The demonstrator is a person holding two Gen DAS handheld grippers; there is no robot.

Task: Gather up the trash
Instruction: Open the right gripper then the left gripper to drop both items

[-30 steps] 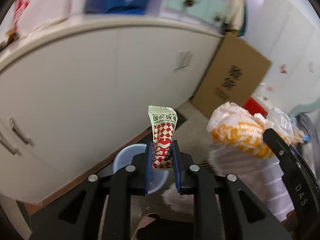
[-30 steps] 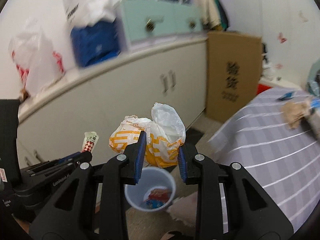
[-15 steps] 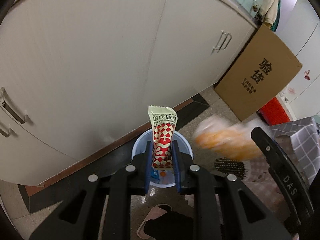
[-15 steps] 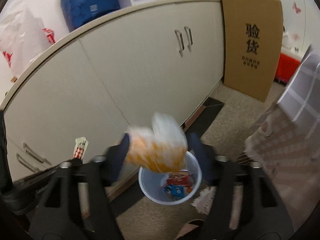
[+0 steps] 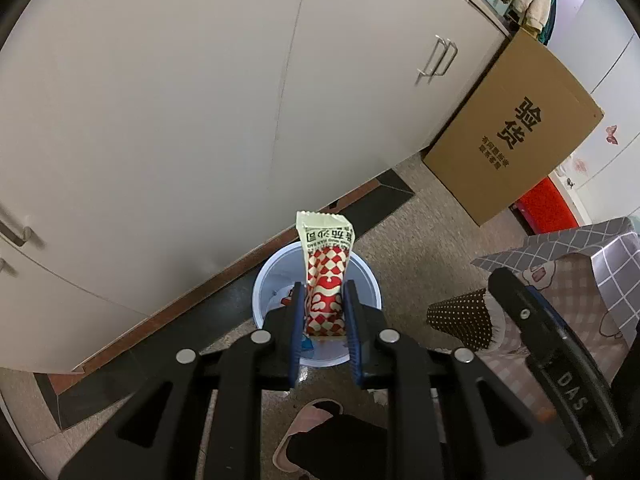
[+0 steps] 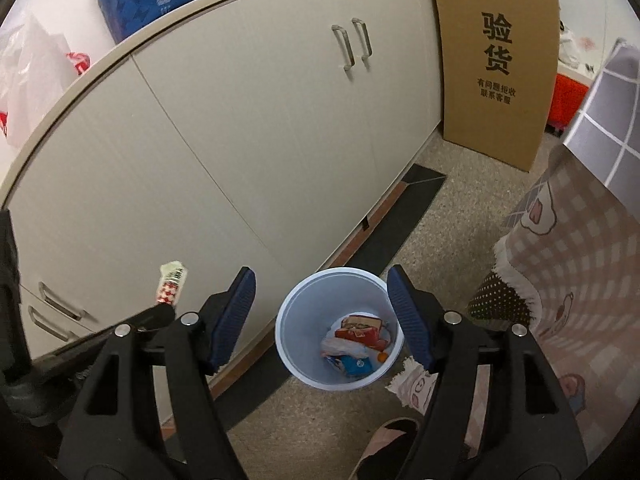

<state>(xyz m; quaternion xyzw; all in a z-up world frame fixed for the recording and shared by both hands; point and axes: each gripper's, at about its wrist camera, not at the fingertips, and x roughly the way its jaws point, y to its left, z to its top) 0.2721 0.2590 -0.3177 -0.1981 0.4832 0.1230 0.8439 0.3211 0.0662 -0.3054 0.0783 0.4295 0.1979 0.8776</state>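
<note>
Below your right gripper (image 6: 322,316) the mouth of the pale blue bin (image 6: 298,308) is unblocked: the jaws stand wide with nothing between them, and only wrappers lie low in the bin's bottom. Your left gripper (image 5: 322,322) sits over the same bin, clamped on a red-and-white sachet (image 5: 326,280) that sticks up across the opening. The cabinet doors (image 6: 224,128) wall off the whole upper left of both views, close behind the bin. At right, the draped tablecloth (image 6: 580,248) hangs near the rim. A cardboard box (image 6: 496,60) leans at upper right. A slipper (image 6: 384,444) lies on the floor at bottom centre.
</note>
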